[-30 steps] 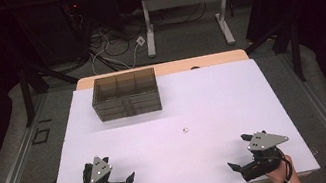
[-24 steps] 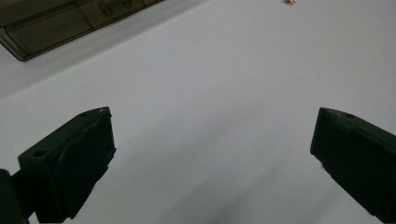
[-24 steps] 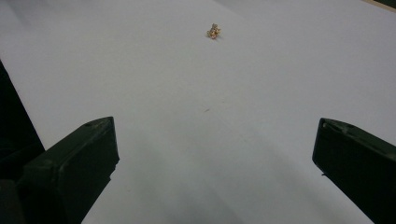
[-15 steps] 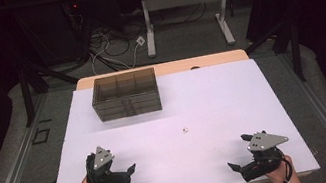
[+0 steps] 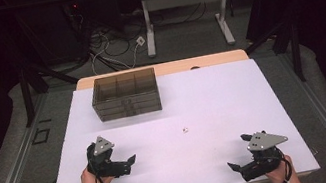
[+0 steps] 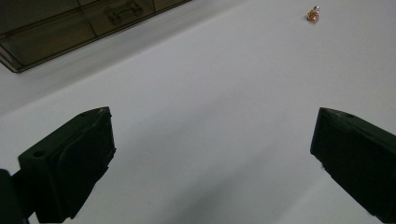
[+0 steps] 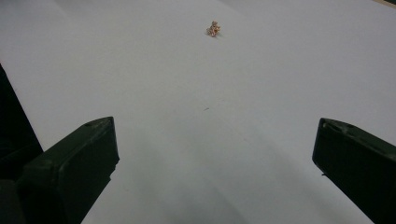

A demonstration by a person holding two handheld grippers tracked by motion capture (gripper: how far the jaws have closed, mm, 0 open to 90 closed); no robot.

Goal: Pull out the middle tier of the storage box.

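Note:
A tiny gold-pink trinket (image 5: 185, 129) lies alone near the middle of the white table (image 5: 217, 92). It sits far up and to the right in the left gripper view (image 6: 314, 14) and straight ahead in the right gripper view (image 7: 213, 29). My left gripper (image 5: 125, 160) hovers over the front left of the table, open and holding nothing, with its jaws wide apart (image 6: 212, 126). At the front right, my right gripper (image 5: 236, 151) is open too, and bare table lies between its jaws (image 7: 215, 135). Both grippers are well short of the trinket.
A smoky transparent drawer box (image 5: 125, 94) stands at the back left of the table, and its front drawers appear at the top left of the left gripper view (image 6: 70, 23). Beyond the table there are cables on the floor and a desk frame (image 5: 182, 12).
My left gripper has moved forward from the table's front edge, toward the drawer box, and a little to the right. The right gripper and the trinket have stayed where they were.

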